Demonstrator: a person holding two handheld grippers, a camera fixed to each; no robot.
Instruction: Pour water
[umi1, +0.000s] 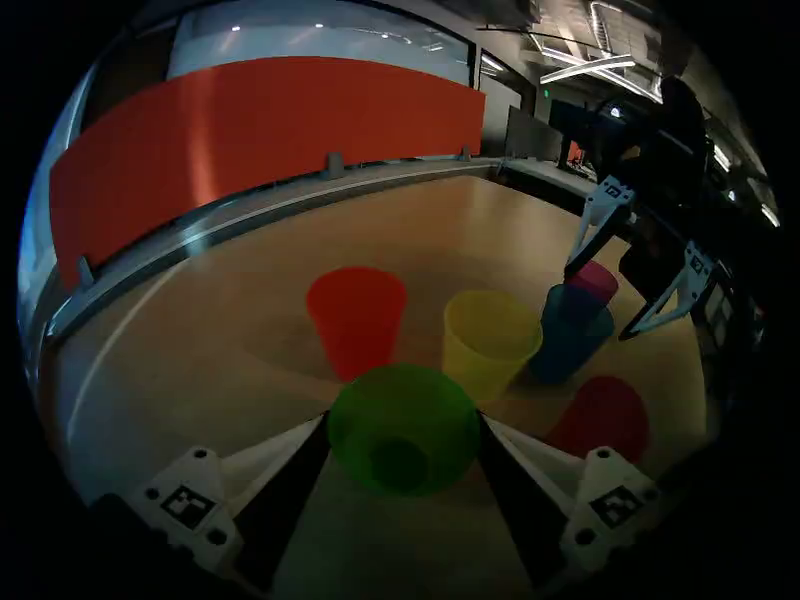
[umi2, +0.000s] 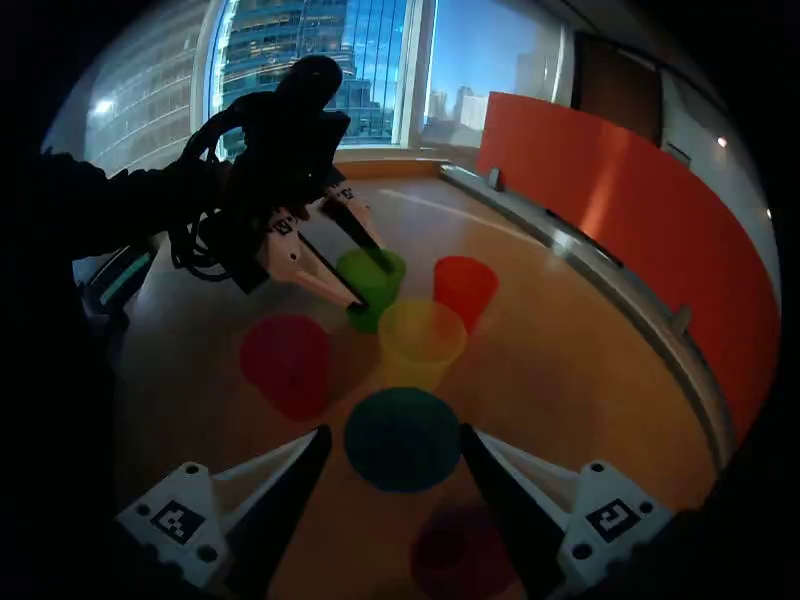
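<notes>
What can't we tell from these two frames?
- Water in any cup: both views are too dim to show it.
- Grip of the left gripper on the green cup: in the left gripper view, the cup's rim hides the fingertips.
- Grip of the right gripper on the teal cup: in the right gripper view, its rim does the same.
- The magenta cup: in the right gripper view, it is dark and blurred near the lower edge.
</notes>
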